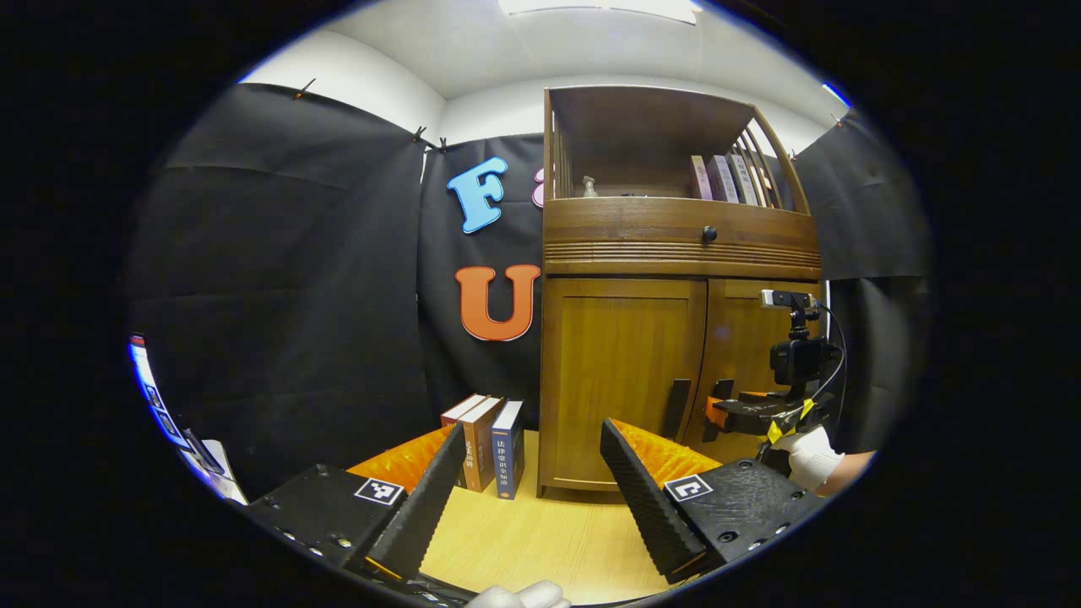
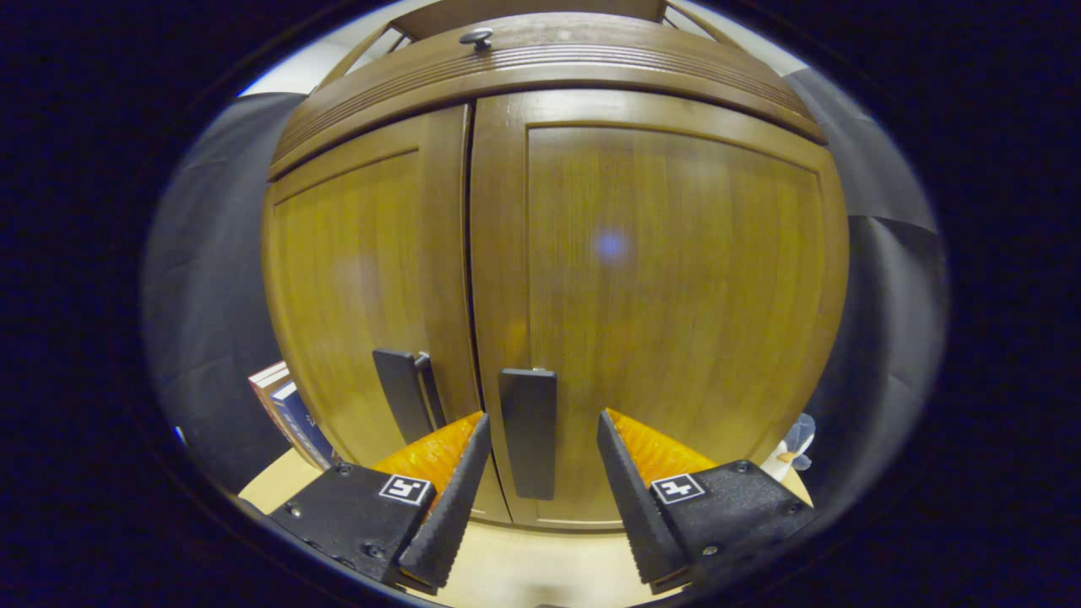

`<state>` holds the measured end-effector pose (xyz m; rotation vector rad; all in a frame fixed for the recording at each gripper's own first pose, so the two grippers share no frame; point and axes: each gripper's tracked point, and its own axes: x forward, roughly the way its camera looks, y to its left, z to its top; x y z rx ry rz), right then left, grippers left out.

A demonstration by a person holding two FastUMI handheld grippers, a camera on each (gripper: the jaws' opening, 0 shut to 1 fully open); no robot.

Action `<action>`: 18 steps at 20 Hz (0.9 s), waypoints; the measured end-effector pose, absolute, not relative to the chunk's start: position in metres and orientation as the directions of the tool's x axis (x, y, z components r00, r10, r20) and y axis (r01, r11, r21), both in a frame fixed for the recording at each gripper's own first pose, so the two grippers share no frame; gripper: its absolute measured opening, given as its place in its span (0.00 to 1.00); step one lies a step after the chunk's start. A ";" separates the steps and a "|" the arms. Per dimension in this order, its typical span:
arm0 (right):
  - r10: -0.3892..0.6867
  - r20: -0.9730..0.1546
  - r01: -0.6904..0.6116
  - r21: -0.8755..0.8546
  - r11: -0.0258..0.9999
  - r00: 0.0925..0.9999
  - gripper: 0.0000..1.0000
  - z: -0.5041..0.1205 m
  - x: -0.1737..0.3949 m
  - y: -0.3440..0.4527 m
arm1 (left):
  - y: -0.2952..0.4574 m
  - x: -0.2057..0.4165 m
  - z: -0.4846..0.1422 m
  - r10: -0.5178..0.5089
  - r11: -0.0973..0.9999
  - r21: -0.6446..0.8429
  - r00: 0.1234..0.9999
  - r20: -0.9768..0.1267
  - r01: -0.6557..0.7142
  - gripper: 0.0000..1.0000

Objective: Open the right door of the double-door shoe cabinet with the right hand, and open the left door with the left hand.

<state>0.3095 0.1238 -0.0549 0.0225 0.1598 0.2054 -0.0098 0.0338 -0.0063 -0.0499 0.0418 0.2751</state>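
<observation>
The wooden shoe cabinet [image 1: 676, 253] stands on the table with both doors closed. In the right gripper view the right door [image 2: 676, 279] is close ahead and its black handle [image 2: 528, 431] stands between my open right gripper's [image 2: 540, 473] fingers, which do not touch it. The left door [image 2: 355, 287] has its own black handle [image 2: 405, 393] just to the left. In the left gripper view my left gripper [image 1: 532, 473] is open, well back from the left door [image 1: 621, 371] and its handle [image 1: 676, 407]. The right gripper [image 1: 735, 414] shows there at the right door, held by a gloved hand [image 1: 809, 456].
Three books [image 1: 486, 443] stand upright on the wooden tabletop [image 1: 540, 532] just left of the cabinet. A drawer with a black knob [image 1: 709, 234] sits above the doors. The open shelf on top holds more books [image 1: 726, 179] and a small bottle [image 1: 589, 187].
</observation>
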 end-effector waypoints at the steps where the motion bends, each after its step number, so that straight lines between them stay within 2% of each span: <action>1: 0.203 -0.156 -0.198 0.049 0.979 0.967 0.78 -0.055 0.309 0.123 | 0.034 -0.010 -0.007 0.273 0.961 -0.038 0.961 -0.049 -0.275 0.96; 4: 0.223 -0.151 -0.215 0.069 0.974 0.963 0.57 -0.054 0.314 0.131 | 0.036 -0.010 -0.012 0.279 0.959 -0.022 0.958 -0.058 -0.281 0.96; 5: 0.225 -0.145 -0.214 0.087 0.973 0.964 0.52 -0.056 0.315 0.134 | 0.037 -0.011 -0.011 0.281 0.959 -0.019 0.958 -0.063 -0.283 1.00; 6: 0.217 -0.129 -0.206 0.094 0.974 0.968 0.39 -0.058 0.319 0.137 | 0.037 -0.012 -0.011 0.279 0.960 -0.019 0.958 -0.063 -0.281 0.96; 10: 0.175 -0.104 -0.172 0.041 0.984 0.979 0.35 -0.056 0.316 0.134 | 0.032 -0.014 -0.010 0.247 0.968 -0.026 0.967 -0.055 -0.249 0.96; 18: 0.226 -0.134 -0.225 0.024 0.974 0.965 0.29 -0.060 0.294 0.128 | 0.025 -0.020 -0.011 0.162 0.986 -0.022 0.986 -0.041 -0.163 0.96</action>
